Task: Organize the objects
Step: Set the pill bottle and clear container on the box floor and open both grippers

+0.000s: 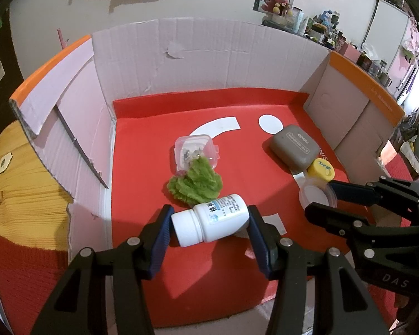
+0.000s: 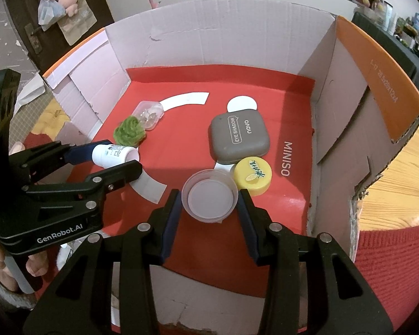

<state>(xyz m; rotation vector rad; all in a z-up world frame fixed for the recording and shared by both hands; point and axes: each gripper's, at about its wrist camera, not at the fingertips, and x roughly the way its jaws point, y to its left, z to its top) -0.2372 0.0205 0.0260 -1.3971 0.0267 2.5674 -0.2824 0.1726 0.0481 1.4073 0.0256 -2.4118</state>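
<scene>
The left gripper (image 1: 209,223) is clamped across a white plastic pill bottle (image 1: 211,220) lying on its side, one blue pad on the cap end and one on the base. The right gripper (image 2: 209,198) grips a shallow, round, translucent plastic cup (image 2: 209,194), empty, its pads pressing the rim on either side. Both sit low inside an open cardboard box (image 1: 209,53) with a red paper lining (image 1: 159,145) printed with white shapes. Just behind the bottle lies a fuzzy green fabric piece (image 1: 195,184), touching a small clear square plastic case (image 1: 196,150) with tiny dark bits inside. Beside the cup rests a round yellow lid (image 2: 253,176), and against that a closed grey rounded-square eyeshadow case (image 2: 238,138). The box stands on a wooden surface (image 1: 22,184) partly covered by red knitted cloth (image 2: 391,254); plush toys (image 1: 279,0) hang on the pale wall behind.
</scene>
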